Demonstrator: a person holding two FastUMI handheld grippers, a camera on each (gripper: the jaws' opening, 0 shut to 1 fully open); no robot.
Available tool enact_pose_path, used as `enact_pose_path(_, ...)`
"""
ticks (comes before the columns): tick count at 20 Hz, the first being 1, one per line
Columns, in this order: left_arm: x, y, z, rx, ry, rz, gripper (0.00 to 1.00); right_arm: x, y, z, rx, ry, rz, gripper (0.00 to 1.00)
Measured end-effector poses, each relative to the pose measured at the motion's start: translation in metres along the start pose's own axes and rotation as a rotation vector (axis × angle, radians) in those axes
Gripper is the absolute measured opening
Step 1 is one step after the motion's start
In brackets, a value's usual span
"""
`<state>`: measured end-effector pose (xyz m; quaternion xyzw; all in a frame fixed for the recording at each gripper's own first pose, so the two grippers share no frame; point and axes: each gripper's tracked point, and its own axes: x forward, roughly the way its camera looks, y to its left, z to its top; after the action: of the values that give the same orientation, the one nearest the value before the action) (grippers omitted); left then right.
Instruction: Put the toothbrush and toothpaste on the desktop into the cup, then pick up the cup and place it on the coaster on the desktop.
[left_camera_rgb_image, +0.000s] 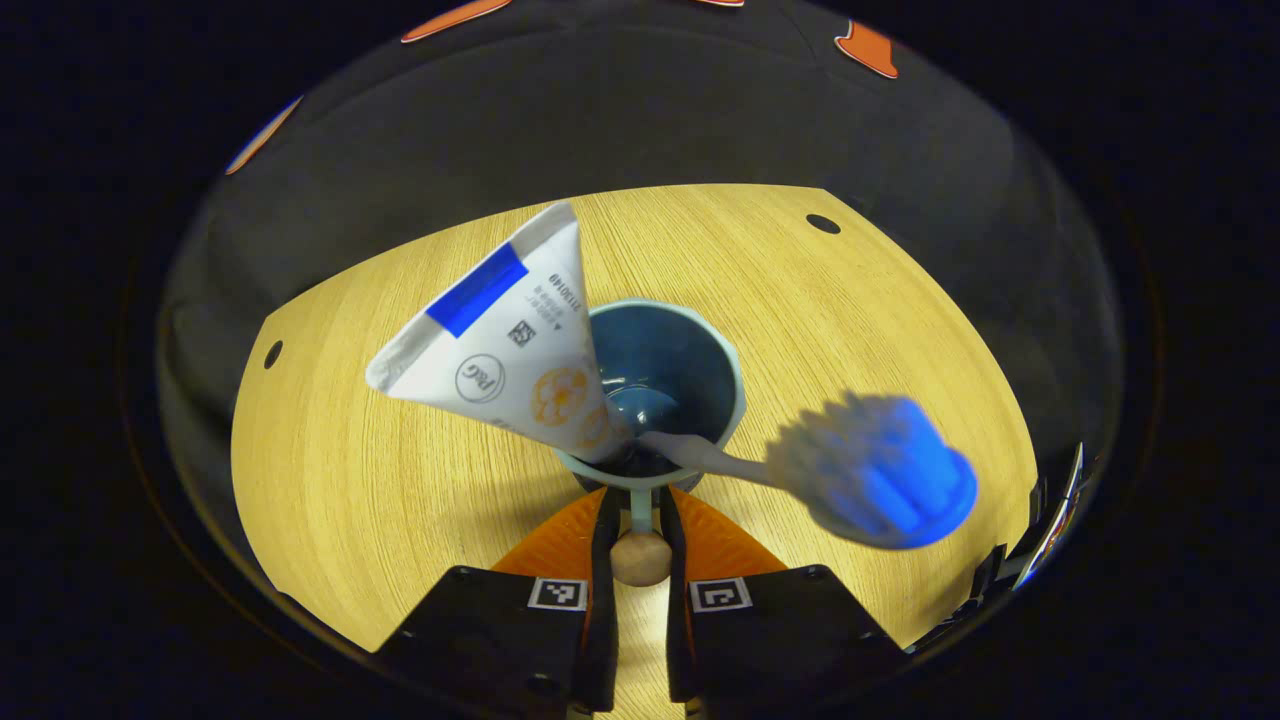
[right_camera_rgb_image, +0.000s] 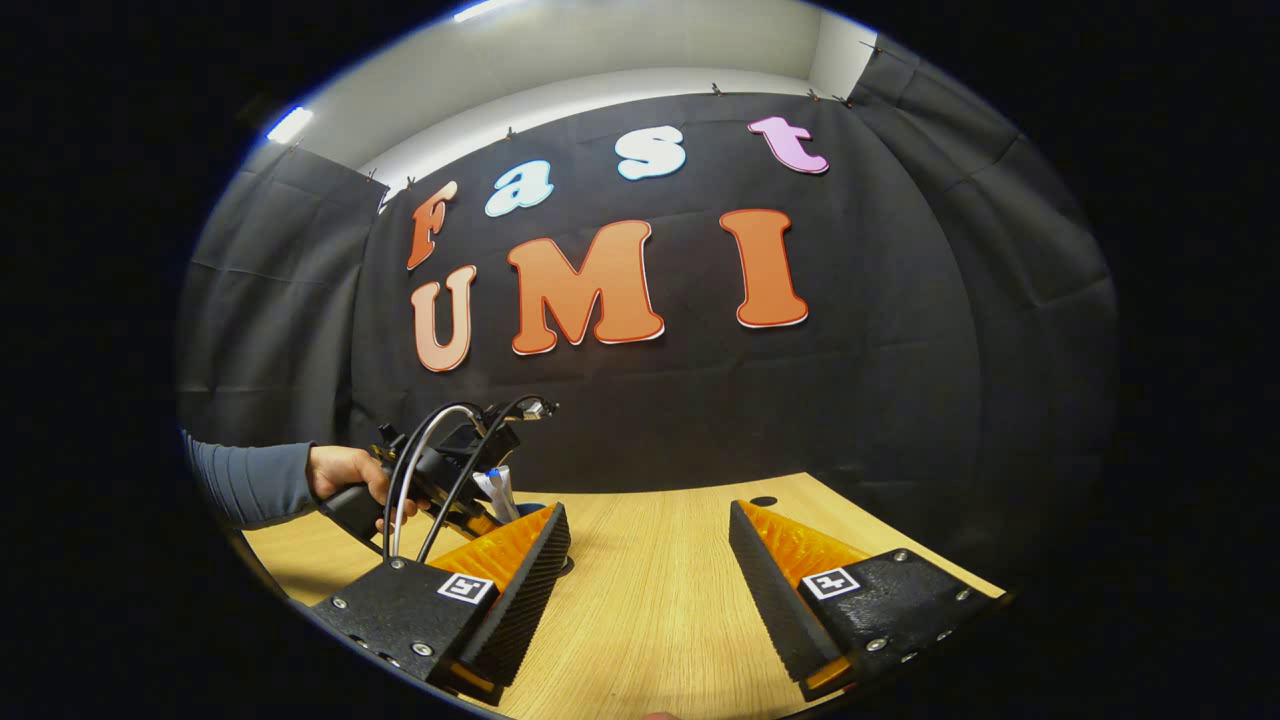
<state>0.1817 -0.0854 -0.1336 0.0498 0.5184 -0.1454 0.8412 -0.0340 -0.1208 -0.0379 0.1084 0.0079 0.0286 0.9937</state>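
left gripper clamped on teal cup handle | white toothpaste and blue-headed toothbrush stand in cup | right gripper wide, holding nothing, over desk

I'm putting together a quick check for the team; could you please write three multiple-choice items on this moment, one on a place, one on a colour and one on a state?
1. Where is the toothpaste?
A. Flat on the desktop
B. Standing in the cup
C. Between the right gripper's fingers

2. What colour is the toothbrush head?
A. Blue
B. Red
C. Green

3. How does the left gripper stand?
A. Wide open above the cup
B. Shut on the toothbrush
C. Shut on the cup's handle

Answers:
1 B: its lower end sits inside the cup, and it leans out over the rim.
2 A: the bristle end over the desktop is blue.
3 C: both fingers press the handle at the cup's near side, while the right gripper stands open.
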Motion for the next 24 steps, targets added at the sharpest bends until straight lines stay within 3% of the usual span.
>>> enact_pose_path(3,-0.015,0.013,0.005,0.021,-0.066,0.023,0.32,0.003,0.005,-0.004,-0.008,0.01,-0.014,0.96)
enact_pose_path(4,-0.021,0.02,0.008,0.033,-0.097,0.027,0.53,0.005,0.006,-0.004,-0.012,0.016,-0.021,0.96)
enact_pose_path(6,-0.035,0.033,0.008,0.039,-0.147,0.029,0.72,0.011,0.008,-0.004,-0.024,0.026,-0.048,0.96)
enact_pose_path(8,-0.045,0.043,0.009,0.044,-0.198,0.036,0.82,0.016,0.011,0.0,-0.039,0.023,-0.071,0.96)
enact_pose_path(9,-0.049,0.047,0.008,0.034,-0.218,0.058,0.82,0.017,0.015,0.003,-0.042,0.017,-0.073,1.0)
enact_pose_path(11,-0.064,0.061,0.002,0.017,-0.264,0.07,1.0,0.024,0.024,0.006,-0.046,0.011,-0.07,0.96)
enact_pose_path(15,-0.104,0.09,-0.001,-0.004,-0.399,0.114,1.0,0.033,0.041,0.011,-0.064,0.007,-0.07,0.96)
enact_pose_path(17,-0.125,0.107,0.0,-0.012,-0.485,0.153,1.0,0.038,0.053,0.018,-0.087,-0.005,-0.062,1.0)
enact_pose_path(24,-0.193,0.169,-0.008,-0.064,-0.763,0.309,1.0,0.05,0.096,0.035,-0.127,-0.051,-0.025,0.96)
